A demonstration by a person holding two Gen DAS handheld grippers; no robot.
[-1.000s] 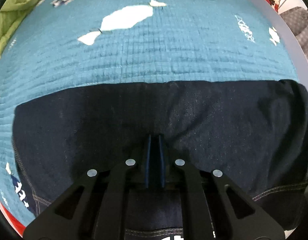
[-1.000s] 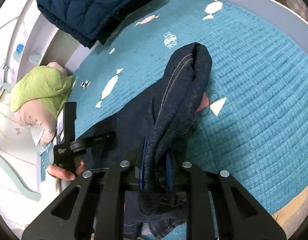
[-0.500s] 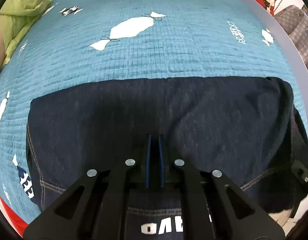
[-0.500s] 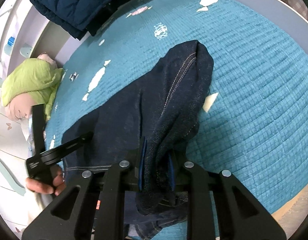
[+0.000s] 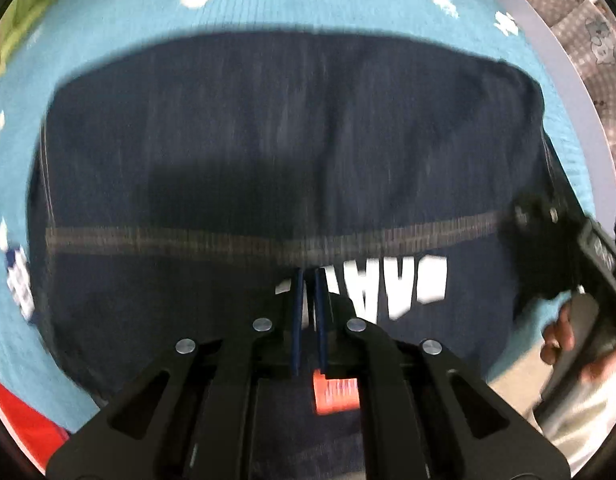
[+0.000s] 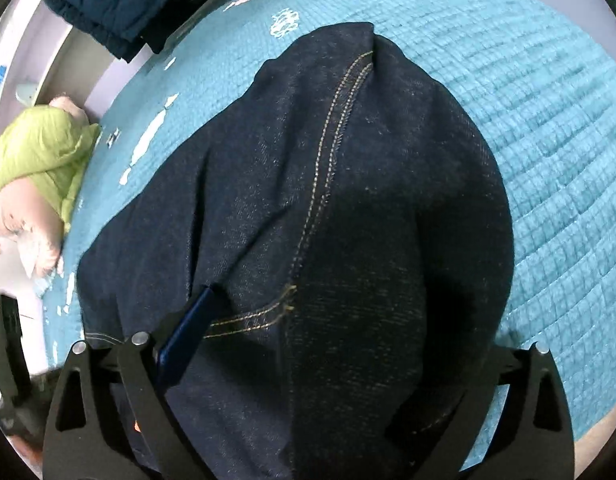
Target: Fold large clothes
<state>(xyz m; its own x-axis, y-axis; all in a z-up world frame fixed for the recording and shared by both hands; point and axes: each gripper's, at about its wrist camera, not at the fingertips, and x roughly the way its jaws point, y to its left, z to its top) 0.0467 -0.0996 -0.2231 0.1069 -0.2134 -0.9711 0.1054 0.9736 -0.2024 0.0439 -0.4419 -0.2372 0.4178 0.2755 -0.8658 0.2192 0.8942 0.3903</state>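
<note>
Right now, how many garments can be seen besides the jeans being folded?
2. A navy quilted jacket lies at the far edge of the teal bedspread, and a green garment is bunched at its left side. Others may be hidden under the jeans.

The left gripper (image 5: 307,280) sits at the bottom centre, its blue pads nearly together with nothing visibly between them. Dark jeans (image 5: 292,140) fill the middle of the blurred frame, a stitched seam crossing them, white lettering (image 5: 391,284) just right of the fingertips. The teal quilt (image 5: 268,12) spans the top. At the right edge, a hand (image 5: 563,336) holds the other gripper (image 5: 547,248). An orange tag (image 5: 335,394) shows low centre.
</note>
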